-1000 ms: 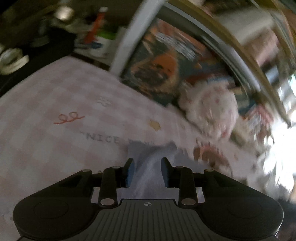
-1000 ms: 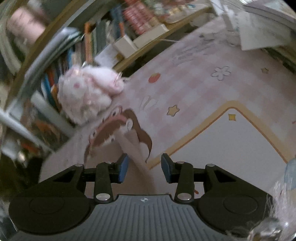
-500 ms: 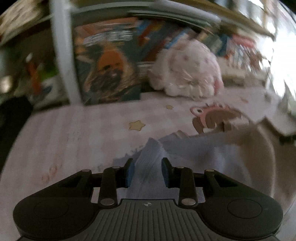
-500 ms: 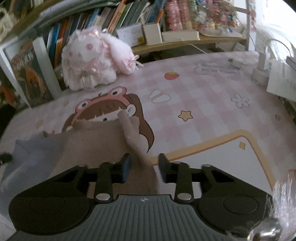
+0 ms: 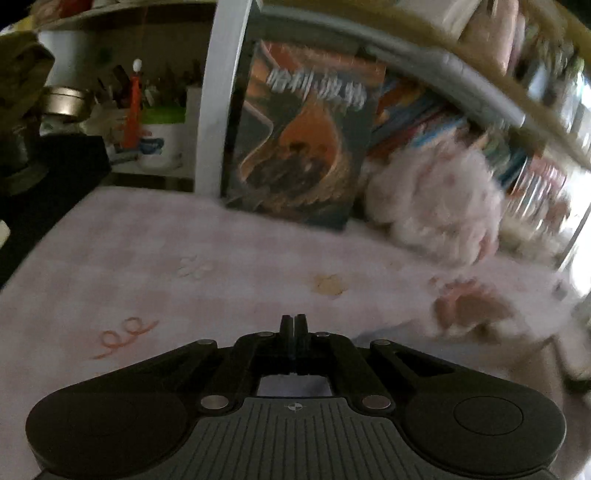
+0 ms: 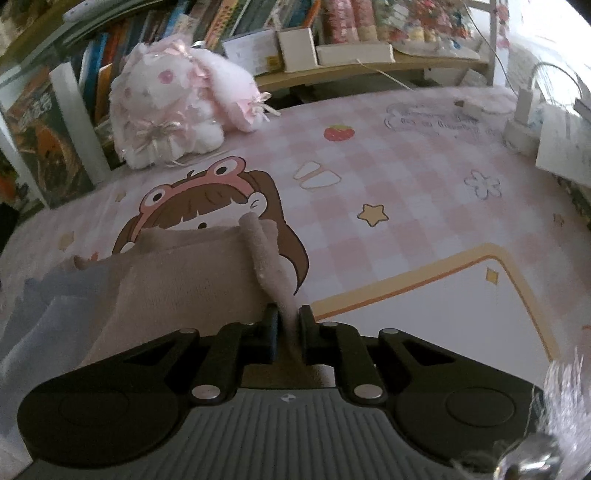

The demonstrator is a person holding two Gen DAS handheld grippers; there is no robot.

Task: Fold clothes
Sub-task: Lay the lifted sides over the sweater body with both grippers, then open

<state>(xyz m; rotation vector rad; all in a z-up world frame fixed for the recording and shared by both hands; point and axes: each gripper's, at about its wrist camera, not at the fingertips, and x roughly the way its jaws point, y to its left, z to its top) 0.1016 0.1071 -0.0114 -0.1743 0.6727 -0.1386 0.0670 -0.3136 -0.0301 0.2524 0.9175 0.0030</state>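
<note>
Garment [image 6: 177, 291] on mat [image 6: 406, 192], before plush [image 6: 177, 110]

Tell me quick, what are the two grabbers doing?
Left gripper: shut, nothing visible between its fingers.
Right gripper: closing on the beige cloth.

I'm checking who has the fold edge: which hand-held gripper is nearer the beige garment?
Right. The right hand-held gripper is closing on the beige garment; the left hand-held gripper is shut, empty, with the garment off to its right.

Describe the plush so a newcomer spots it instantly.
Start at the bookshelf behind the pink checked mat. The plush sits on the mat's far edge against the books, just above the printed cartoon girl. It is the only fluffy white-and-pink thing there, with ribbon bows.
</note>
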